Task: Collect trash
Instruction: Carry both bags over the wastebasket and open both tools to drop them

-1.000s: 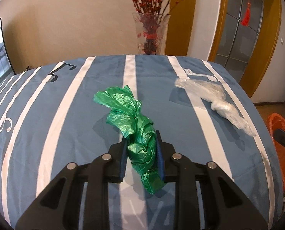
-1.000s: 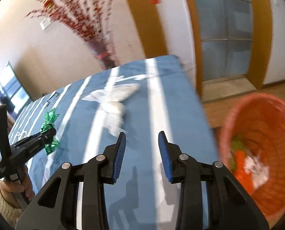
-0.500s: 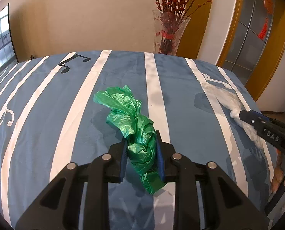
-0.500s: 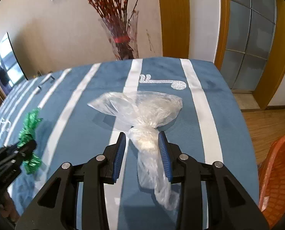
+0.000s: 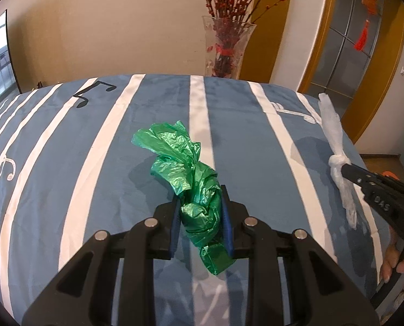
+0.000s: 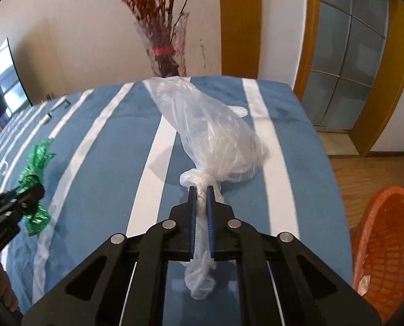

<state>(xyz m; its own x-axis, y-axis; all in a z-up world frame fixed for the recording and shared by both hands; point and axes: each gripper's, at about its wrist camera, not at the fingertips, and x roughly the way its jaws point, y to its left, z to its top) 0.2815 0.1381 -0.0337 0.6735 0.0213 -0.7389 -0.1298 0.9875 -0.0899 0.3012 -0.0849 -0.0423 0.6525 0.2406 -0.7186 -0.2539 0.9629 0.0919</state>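
Note:
My left gripper (image 5: 200, 203) is shut on a crumpled green plastic bag (image 5: 185, 168) and holds it just above the blue striped tablecloth (image 5: 66, 176). My right gripper (image 6: 201, 193) is shut on the knotted neck of a clear plastic bag (image 6: 215, 133), lifted off the cloth. The clear bag (image 5: 335, 141) and the right gripper (image 5: 348, 169) also show at the right of the left wrist view. The green bag (image 6: 33, 174) and the left gripper (image 6: 37, 190) show at the left of the right wrist view.
An orange mesh basket (image 6: 387, 244) with some trash in it stands on the floor to the right of the table. A glass vase (image 5: 226, 49) with red branches stands beyond the table's far edge. A wooden door frame (image 6: 387, 81) is at the right.
My right gripper has shut on the clear bag's neck and lifted it off the cloth. My left gripper still holds the green bag, which has barely moved.

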